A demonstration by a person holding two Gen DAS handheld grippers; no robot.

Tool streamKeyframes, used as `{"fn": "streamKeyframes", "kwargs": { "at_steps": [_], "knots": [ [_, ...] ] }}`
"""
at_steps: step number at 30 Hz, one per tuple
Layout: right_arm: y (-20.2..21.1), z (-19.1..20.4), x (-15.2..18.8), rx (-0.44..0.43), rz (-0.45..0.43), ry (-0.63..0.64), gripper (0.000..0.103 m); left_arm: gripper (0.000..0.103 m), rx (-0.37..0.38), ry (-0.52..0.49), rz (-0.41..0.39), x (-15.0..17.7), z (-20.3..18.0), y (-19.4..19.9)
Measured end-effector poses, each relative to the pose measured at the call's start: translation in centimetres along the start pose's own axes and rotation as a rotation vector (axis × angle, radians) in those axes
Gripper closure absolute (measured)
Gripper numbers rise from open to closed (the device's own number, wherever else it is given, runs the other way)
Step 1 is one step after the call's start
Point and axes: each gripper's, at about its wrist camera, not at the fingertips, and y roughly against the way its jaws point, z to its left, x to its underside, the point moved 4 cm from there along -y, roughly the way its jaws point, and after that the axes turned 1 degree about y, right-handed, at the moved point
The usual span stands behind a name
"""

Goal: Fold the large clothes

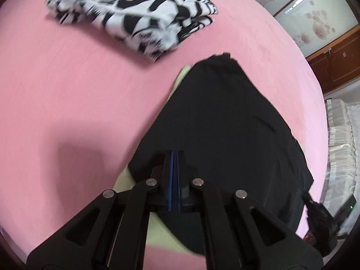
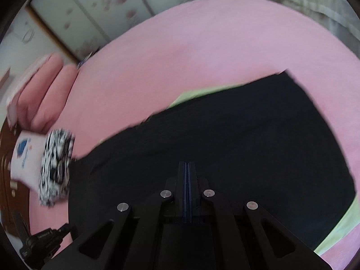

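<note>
A black garment (image 1: pixel 225 123) lies on the pink bed, over a pale green cloth (image 1: pixel 180 78) that shows at its edges. My left gripper (image 1: pixel 174 151) is shut, its tips over the near edge of the black garment; I cannot tell if cloth is pinched. In the right wrist view the black garment (image 2: pixel 225 135) fills the middle, with the green cloth (image 2: pixel 198 93) along its far edge. My right gripper (image 2: pixel 187 163) is shut above it, and no cloth shows between the fingers.
A folded black-and-white patterned garment (image 1: pixel 135 13) lies farther up the pink bed (image 1: pixel 67 90); it also shows at the left in the right wrist view (image 2: pixel 56 166), next to pink pillows (image 2: pixel 45 90). A flowered wardrobe (image 1: pixel 315 18) and white bedding (image 1: pixel 342 135) stand beyond the bed.
</note>
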Motion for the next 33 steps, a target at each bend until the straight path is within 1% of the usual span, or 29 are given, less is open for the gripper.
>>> {"fn": "streamKeyframes", "kwargs": {
  "at_steps": [2, 4, 5, 6, 7, 8, 11, 13, 15, 17, 18, 19, 20, 21, 22, 25, 27, 29, 30, 33],
  "knots": [
    [-0.9, 1.1, 1.2, -0.004, 0.032, -0.006, 0.103, 0.102, 0.014, 0.021, 0.018, 0.9, 1.2, 0.5],
    [-1.8, 1.4, 1.8, 0.002, 0.059, -0.016, 0.103, 0.102, 0.026, 0.038, 0.036, 1.9, 2.4, 1.2],
    [-2.3, 1.4, 2.0, 0.009, 0.068, -0.009, 0.103, 0.102, 0.026, 0.045, 0.041, 1.9, 2.4, 0.6],
    [-2.7, 2.0, 2.8, 0.032, 0.081, 0.002, 0.103, 0.102, 0.024, 0.055, 0.051, 2.5, 3.1, 0.8],
    [-3.5, 1.8, 3.1, 0.076, 0.111, 0.02, 0.103, 0.102, 0.022, 0.064, 0.056, 2.8, 3.6, 0.8],
    [-4.2, 1.7, 3.8, 0.089, 0.13, 0.025, 0.103, 0.102, 0.021, 0.075, 0.06, 2.9, 4.0, 0.8],
    [-5.3, 1.5, 4.3, 0.081, 0.148, 0.042, 0.103, 0.102, 0.056, 0.138, 0.086, 4.1, 5.5, 0.6],
    [-6.6, 1.8, 4.9, 0.109, 0.18, 0.109, 0.103, 0.102, 0.048, 0.152, 0.092, 4.5, 5.9, 0.1],
    [-7.2, 1.9, 5.0, 0.127, 0.192, 0.11, 0.103, 0.102, 0.025, 0.183, 0.105, 5.4, 6.3, -0.6],
    [-7.4, 2.1, 4.8, 0.144, 0.214, 0.109, 0.103, 0.101, 0.033, 0.216, 0.117, 6.1, 6.5, -1.2],
    [-7.5, 2.2, 4.8, 0.148, 0.224, 0.118, 0.103, 0.099, 0.045, 0.23, 0.125, 6.5, 6.5, -1.6],
    [-7.6, 2.3, 4.7, 0.147, 0.232, 0.123, 0.103, 0.088, 0.066, 0.25, 0.137, 7.0, 6.6, -1.9],
    [-7.6, 2.2, 4.7, 0.143, 0.242, 0.116, 0.103, 0.066, 0.079, 0.262, 0.147, 7.3, 6.7, -2.1],
    [-7.4, 2.2, 4.8, 0.137, 0.255, 0.099, 0.103, 0.054, 0.097, 0.28, 0.153, 7.7, 6.9, -2.2],
    [-7.2, 2.0, 4.9, 0.125, 0.27, 0.082, 0.103, 0.046, 0.121, 0.296, 0.144, 8.0, 7.1, -2.1],
    [-6.8, 2.3, 5.8, 0.074, 0.285, 0.069, 0.103, 0.045, 0.176, 0.331, 0.137, 8.1, 7.3, -2.2],
    [-6.6, 2.4, 6.6, 0.043, 0.288, 0.056, 0.103, 0.045, 0.219, 0.382, 0.162, 8.3, 8.0, -3.1],
    [-6.6, 2.2, 7.5, -0.034, 0.31, -0.014, 0.102, 0.045, 0.263, 0.423, 0.184, 8.3, 8.3, -4.1],
    [-6.6, 2.1, 7.7, -0.049, 0.312, -0.029, 0.102, 0.045, 0.279, 0.433, 0.19, 8.3, 8.4, -4.4],
    [-6.6, 3.1, 7.8, 0.001, 0.288, 0.085, 0.102, 0.045, 0.33, 0.484, 0.21, 8.0, 8.5, -5.7]
  ]
}}
